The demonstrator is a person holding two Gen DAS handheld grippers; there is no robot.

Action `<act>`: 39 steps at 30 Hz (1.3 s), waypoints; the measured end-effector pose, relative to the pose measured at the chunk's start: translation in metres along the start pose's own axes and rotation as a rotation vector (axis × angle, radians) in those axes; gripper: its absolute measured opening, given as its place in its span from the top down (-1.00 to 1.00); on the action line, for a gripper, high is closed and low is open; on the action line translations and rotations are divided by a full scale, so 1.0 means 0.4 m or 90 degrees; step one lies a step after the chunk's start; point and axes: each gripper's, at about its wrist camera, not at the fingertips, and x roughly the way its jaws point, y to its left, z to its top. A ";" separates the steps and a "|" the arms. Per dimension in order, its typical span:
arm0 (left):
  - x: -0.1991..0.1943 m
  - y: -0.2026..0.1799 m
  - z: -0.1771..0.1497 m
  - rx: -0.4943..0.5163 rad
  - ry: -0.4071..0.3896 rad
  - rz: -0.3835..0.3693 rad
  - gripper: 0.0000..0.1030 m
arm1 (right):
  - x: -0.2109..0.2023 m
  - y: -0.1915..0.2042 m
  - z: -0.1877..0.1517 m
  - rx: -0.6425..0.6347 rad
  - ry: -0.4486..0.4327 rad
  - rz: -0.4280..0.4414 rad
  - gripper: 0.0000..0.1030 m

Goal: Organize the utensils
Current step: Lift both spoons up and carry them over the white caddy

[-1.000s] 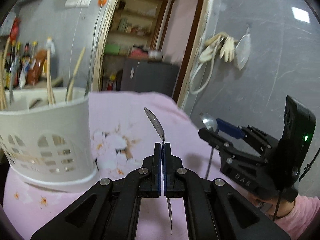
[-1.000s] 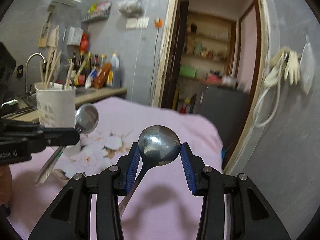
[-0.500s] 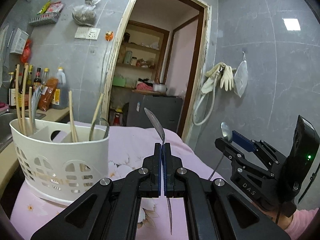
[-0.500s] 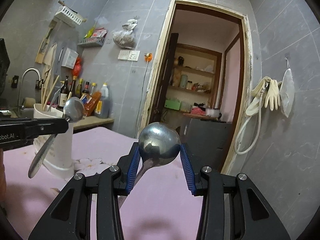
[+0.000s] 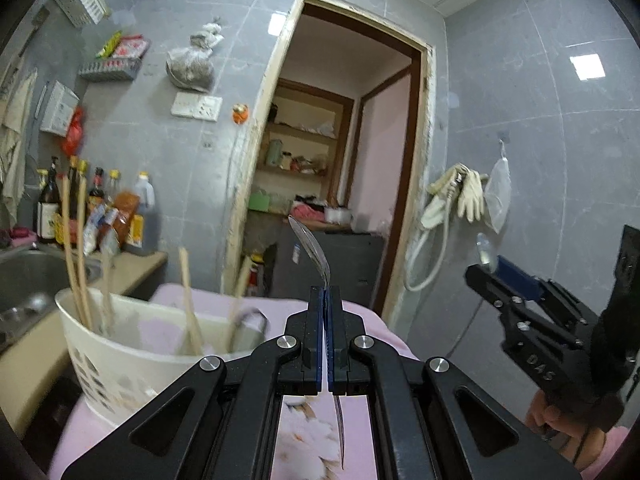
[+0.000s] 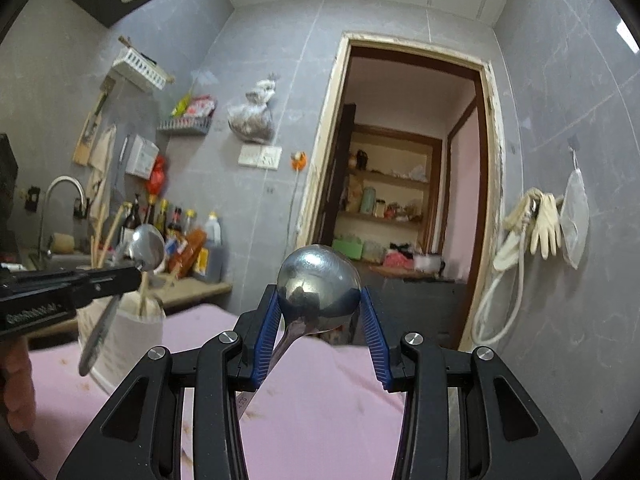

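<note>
My left gripper (image 5: 325,294) is shut on a thin metal spoon (image 5: 310,246), seen edge-on, bowl up and handle hanging below the fingers. From the right wrist view this spoon (image 6: 149,247) sticks out of the left gripper (image 6: 138,274). My right gripper (image 6: 320,316) is shut on a large metal spoon (image 6: 319,286), its round bowl between the blue pads, handle slanting down left. It appears in the left wrist view (image 5: 486,268) at right. The white utensil holder (image 5: 120,344) with chopsticks (image 5: 74,256) stands low left, below both grippers.
A pink flowered cloth (image 6: 320,400) covers the table. A sink (image 5: 24,280) and counter with bottles (image 5: 48,208) lie left. An open doorway (image 5: 340,184) is ahead, gloves (image 5: 460,196) hang on the grey wall at right.
Both grippers have risen and tilted upward with their spoons held. The holder and the table have dropped lower in both views.
</note>
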 end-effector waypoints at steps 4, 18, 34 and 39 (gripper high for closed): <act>-0.013 0.045 0.052 -0.001 -0.028 0.026 1.00 | 0.017 0.026 0.049 0.015 -0.028 0.018 0.26; -0.036 0.329 0.167 -0.092 -0.124 0.131 1.00 | 0.161 0.176 0.168 0.074 -0.083 0.092 0.26; 0.027 0.466 0.098 -0.171 -0.121 0.191 1.00 | 0.251 0.273 0.105 0.010 -0.032 0.097 0.26; 0.029 0.465 0.066 -0.171 -0.116 0.212 1.00 | 0.262 0.287 0.093 -0.018 -0.023 0.096 0.26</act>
